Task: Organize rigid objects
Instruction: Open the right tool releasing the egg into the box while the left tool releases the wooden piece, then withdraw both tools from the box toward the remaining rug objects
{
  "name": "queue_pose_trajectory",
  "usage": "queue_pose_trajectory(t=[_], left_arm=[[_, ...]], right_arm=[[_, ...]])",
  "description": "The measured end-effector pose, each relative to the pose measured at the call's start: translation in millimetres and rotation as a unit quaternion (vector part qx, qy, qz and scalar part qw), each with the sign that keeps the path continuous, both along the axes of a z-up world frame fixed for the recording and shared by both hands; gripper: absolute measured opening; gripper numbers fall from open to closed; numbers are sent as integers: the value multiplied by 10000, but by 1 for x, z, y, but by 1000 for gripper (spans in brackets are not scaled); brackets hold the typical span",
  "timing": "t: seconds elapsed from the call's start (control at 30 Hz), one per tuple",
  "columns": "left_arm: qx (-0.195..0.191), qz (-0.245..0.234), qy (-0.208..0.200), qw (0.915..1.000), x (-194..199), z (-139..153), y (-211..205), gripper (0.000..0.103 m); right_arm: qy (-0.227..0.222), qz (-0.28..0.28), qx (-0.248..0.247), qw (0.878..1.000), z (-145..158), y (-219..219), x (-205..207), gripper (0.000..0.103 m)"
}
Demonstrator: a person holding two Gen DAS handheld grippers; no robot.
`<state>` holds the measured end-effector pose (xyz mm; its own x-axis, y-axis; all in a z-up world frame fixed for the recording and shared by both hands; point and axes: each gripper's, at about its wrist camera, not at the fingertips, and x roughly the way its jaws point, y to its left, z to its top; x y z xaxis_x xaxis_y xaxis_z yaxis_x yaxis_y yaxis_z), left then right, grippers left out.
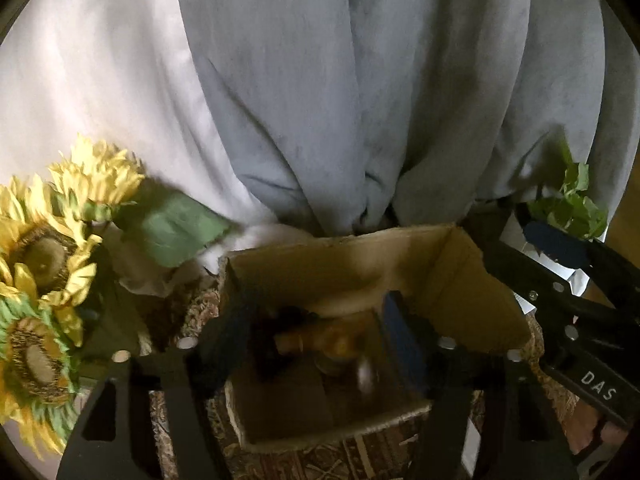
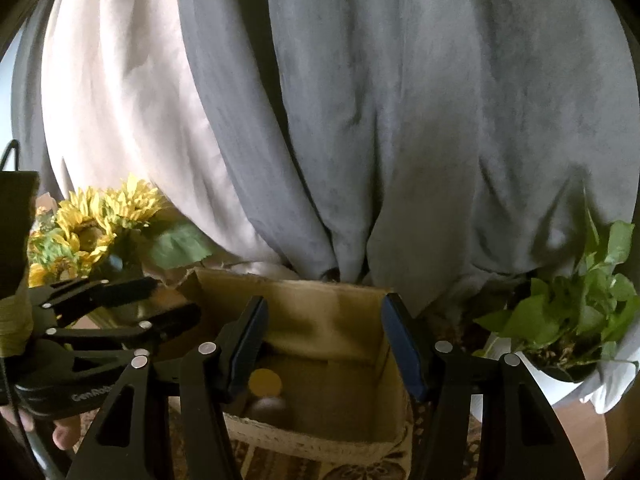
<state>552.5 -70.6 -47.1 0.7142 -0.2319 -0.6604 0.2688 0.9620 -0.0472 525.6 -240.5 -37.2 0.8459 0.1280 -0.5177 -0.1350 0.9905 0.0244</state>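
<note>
An open cardboard box stands on a patterned cloth. My left gripper hangs over it with its jaws apart and its blue pad clear of everything. Below the gap lie a blurred yellow-brown wooden piece, a dark object and a pale smear. My right gripper is open over the same box with nothing between its fingers. On the box floor in that view lie a yellow disc and a grey-brown round thing. Each gripper shows beside the other: right gripper, left gripper.
Grey curtains hang right behind the box. Artificial sunflowers stand to its left and a leafy plant in a white pot to its right. The patterned cloth runs under the box. A thumb holds the left gripper's handle.
</note>
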Motion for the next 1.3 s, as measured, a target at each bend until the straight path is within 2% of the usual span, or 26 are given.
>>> queue_pose_trajectory(t=[0.2,0.4,0.57,0.77,1.0,1.3], left_arm=[[86,115,-3,9999,-6,-5,2,75],[195,223,-256,9992,-31,0,12,79],[317,269,-558,9976,-55,8,20,82],[406,339,-796,9954,-87,13,31,87],[503,350,-836,9946,-118,8,43,92],[771,211,-1017,9916,-155,0,51,93]], right_arm=[[107,-96,-76,9999,-7,0,1,60],[170,-211,-58,9996,-9,-1,-8,63],[163,-303,-12,9994,-8,1,-25,76],[114,-327,-66,9994,-5,13,-50,80],[87,-274,-73,9996,-3,25,-80,81],[26,-71,-125,9999,-8,40,-116,81]])
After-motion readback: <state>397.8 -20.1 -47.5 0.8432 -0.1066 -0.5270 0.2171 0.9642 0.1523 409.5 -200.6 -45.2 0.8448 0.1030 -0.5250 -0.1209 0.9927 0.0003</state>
